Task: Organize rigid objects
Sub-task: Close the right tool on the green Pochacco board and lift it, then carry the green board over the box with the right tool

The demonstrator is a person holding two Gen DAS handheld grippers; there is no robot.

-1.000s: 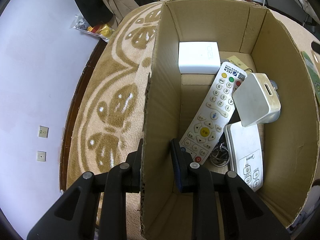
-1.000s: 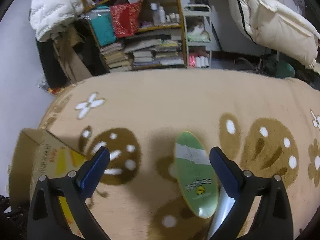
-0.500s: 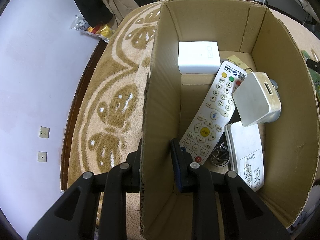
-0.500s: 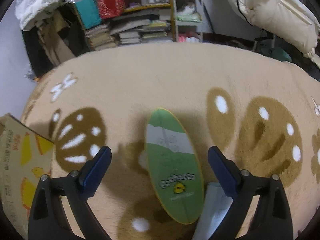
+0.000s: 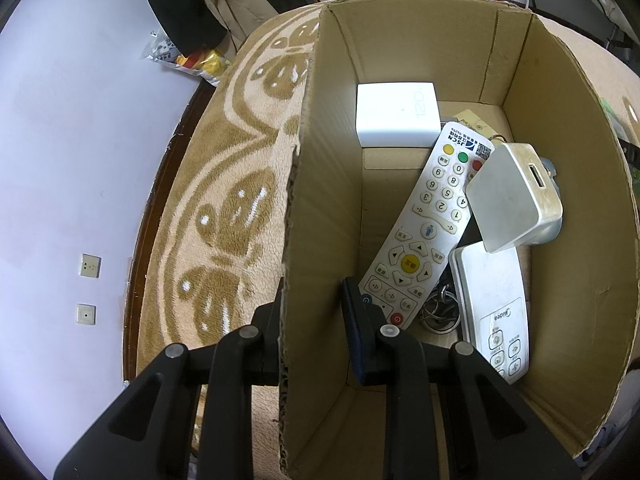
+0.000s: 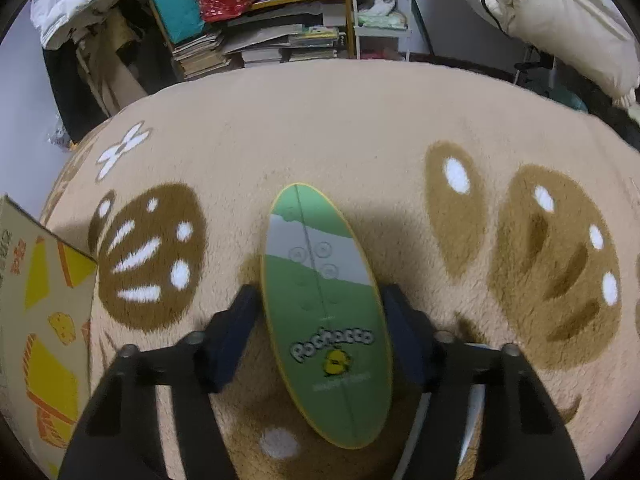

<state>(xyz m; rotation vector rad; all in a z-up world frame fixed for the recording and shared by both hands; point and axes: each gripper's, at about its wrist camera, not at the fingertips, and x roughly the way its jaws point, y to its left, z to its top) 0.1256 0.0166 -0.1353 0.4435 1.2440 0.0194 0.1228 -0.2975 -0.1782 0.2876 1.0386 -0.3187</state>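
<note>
Left gripper (image 5: pixel 312 320) clamped on box (image 5: pixel 316 200) wall, one finger outside over rug (image 5: pixel 224 184), one inside beside long remote (image 5: pixel 430 226); further in, cube (image 5: pixel 396 114), adapter (image 5: pixel 514 196), second remote (image 5: pixel 494 304), key rings (image 5: pixel 438 312). Right gripper (image 6: pixel 320 334) jaws apart, straddling green oval case (image 6: pixel 326 312) flat on rug, right finger touching its edge, left finger just beside it, box corner at far left.

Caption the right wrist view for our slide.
Right gripper straddling a green oval case on a patterned rug.
</note>
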